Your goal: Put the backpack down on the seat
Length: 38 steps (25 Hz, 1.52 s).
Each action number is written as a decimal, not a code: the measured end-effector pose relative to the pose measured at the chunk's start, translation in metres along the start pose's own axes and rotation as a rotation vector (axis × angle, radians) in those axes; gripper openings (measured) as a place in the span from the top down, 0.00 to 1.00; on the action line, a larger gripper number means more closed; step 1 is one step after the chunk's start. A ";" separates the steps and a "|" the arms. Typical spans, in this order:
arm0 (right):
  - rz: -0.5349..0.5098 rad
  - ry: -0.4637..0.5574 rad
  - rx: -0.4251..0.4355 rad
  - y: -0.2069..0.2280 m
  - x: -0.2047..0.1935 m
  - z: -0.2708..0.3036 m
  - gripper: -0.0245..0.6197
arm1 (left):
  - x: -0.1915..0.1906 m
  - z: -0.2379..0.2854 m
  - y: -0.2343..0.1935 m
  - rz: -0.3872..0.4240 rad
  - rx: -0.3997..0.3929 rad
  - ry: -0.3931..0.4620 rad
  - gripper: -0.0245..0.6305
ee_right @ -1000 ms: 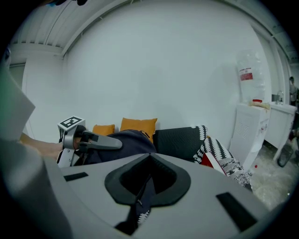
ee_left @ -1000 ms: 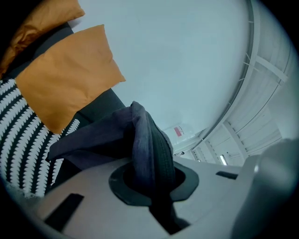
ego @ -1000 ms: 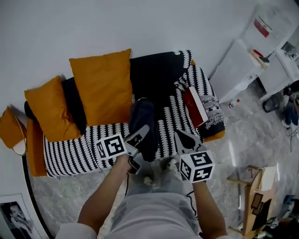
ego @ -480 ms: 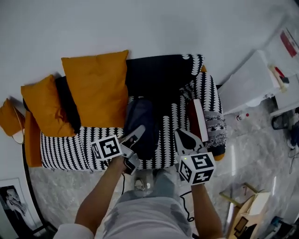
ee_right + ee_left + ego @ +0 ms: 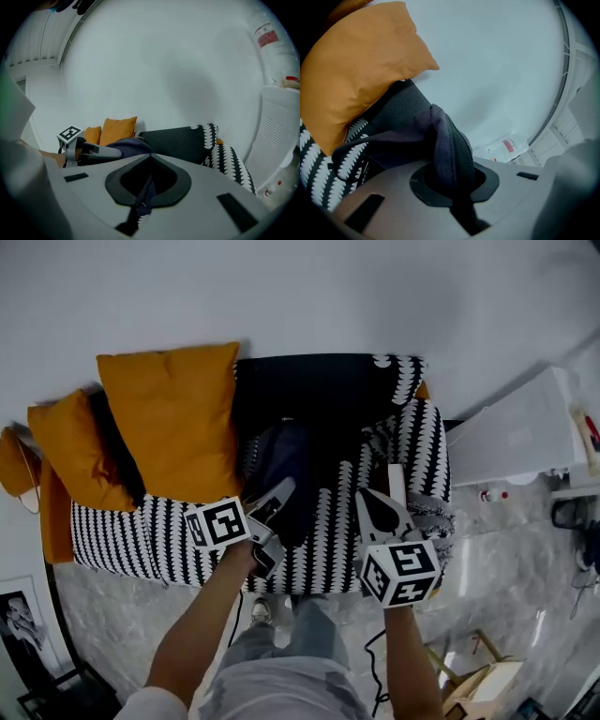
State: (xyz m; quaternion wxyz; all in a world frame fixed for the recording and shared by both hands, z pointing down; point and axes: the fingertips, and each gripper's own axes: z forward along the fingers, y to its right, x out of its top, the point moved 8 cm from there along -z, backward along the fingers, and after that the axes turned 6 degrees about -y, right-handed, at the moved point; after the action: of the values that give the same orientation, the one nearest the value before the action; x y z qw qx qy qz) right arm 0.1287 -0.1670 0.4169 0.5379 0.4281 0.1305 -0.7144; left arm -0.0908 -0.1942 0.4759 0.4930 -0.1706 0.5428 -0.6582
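A thick fold of the dark backpack (image 5: 287, 465) is being clenched between the jaws of the left gripper (image 5: 284, 489). The bulk of the bag is being held just ahead of and below those jaws, over the black-and-white seat of the sofa (image 5: 159, 540); whether it is resting there cannot be told. A thin dark strap (image 5: 144, 190) is being pinched between the closed jaws of the right gripper (image 5: 366, 501). An orange cushion (image 5: 173, 418) is being propped against the sofa back, left of the left jaws.

A white wall (image 5: 375, 287) meets a grey marbled floor (image 5: 525, 568), with perhaps a white cabinet (image 5: 525, 437) at the right.
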 end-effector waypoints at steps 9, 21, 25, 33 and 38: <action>0.029 -0.024 0.013 0.062 0.003 0.047 0.96 | 0.024 0.078 -0.011 -0.006 -0.005 0.006 0.92; 0.099 -0.054 -0.025 0.098 -0.016 0.066 0.96 | 0.025 0.138 -0.003 -0.031 -0.079 -0.053 0.92; 0.133 -0.051 -0.043 0.108 -0.024 0.057 0.96 | 0.015 0.156 0.001 -0.045 -0.099 -0.081 0.92; 0.171 -0.045 -0.091 0.126 -0.035 0.042 0.96 | 0.004 0.188 0.010 -0.022 -0.103 -0.130 0.92; 0.177 -0.041 -0.107 0.132 -0.038 0.034 0.96 | -0.003 0.212 0.018 0.030 -0.085 -0.161 0.86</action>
State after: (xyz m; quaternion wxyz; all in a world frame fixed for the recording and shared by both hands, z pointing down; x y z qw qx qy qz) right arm 0.2307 -0.2153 0.5018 0.6235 0.3937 0.1191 -0.6649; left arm 0.0799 -0.3061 0.5359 0.5372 -0.2355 0.5313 -0.6113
